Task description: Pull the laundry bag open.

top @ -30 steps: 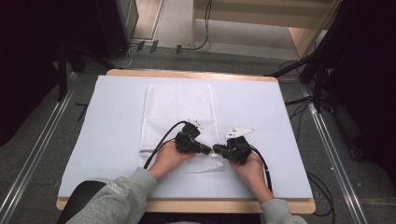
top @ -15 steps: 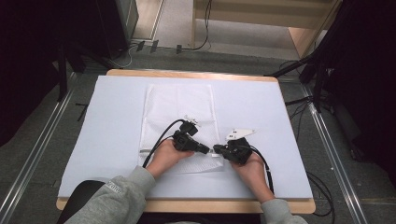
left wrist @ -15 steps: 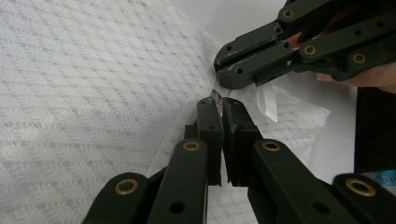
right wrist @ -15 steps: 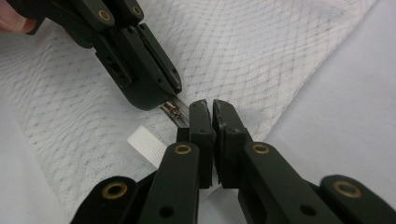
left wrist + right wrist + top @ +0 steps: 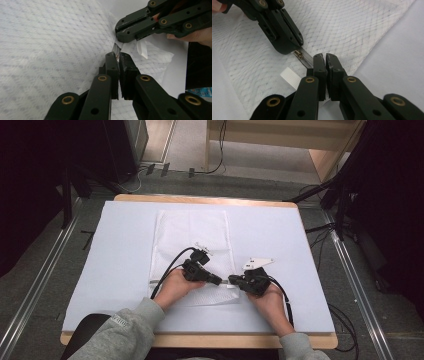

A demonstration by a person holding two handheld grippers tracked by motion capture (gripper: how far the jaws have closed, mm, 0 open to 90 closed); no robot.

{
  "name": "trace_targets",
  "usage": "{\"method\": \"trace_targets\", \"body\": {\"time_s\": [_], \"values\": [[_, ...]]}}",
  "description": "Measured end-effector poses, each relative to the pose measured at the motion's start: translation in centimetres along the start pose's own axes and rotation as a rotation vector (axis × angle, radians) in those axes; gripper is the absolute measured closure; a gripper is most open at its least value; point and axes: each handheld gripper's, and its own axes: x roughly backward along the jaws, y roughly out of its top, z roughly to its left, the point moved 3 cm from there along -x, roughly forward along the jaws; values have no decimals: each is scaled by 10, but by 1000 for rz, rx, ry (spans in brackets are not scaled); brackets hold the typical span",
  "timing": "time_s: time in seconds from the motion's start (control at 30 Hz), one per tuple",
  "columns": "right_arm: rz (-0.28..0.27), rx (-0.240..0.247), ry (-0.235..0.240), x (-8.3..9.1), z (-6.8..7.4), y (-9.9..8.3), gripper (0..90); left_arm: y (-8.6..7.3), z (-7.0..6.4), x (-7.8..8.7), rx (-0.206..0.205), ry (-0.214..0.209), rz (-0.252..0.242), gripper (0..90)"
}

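A white mesh zip bag (image 5: 192, 235) lies flat on the pale table cover (image 5: 125, 250), its zipper edge toward the person. My left gripper (image 5: 218, 281) is shut on the metal zipper pull (image 5: 298, 54) at the bag's near right corner. Facing it from the right, my right gripper (image 5: 232, 280) is shut on the zipper's end (image 5: 308, 61) just beside the pull. The two sets of tips nearly touch. In the left gripper view my left gripper (image 5: 116, 55) pinches the pull below the right gripper's fingertips (image 5: 125, 35). A small white fabric tab (image 5: 290, 77) sticks out of the bag's corner.
The table's wooden edge (image 5: 200, 340) runs along the front. Cables (image 5: 345, 330) trail off the right side toward the floor. Metal rails (image 5: 360, 285) flank the table. Bare cover spreads left and right of the bag.
The left gripper has drifted slightly to the left, away from the right gripper. The right hand has stayed put, and both grippers remain shut.
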Motion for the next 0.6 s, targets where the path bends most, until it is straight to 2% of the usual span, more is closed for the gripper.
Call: {"method": "trace_targets", "body": {"time_s": [0.2,0.43,0.6], "values": [[0,2,3,0,0,0,887,-1,0,2,-14,6,11,881],[0,2,8,0,-1,0,887,-3,1,12,0,1,9,880],[2,7,7,0,-1,0,886,-5,0,16,-10,7,18,880]]}}
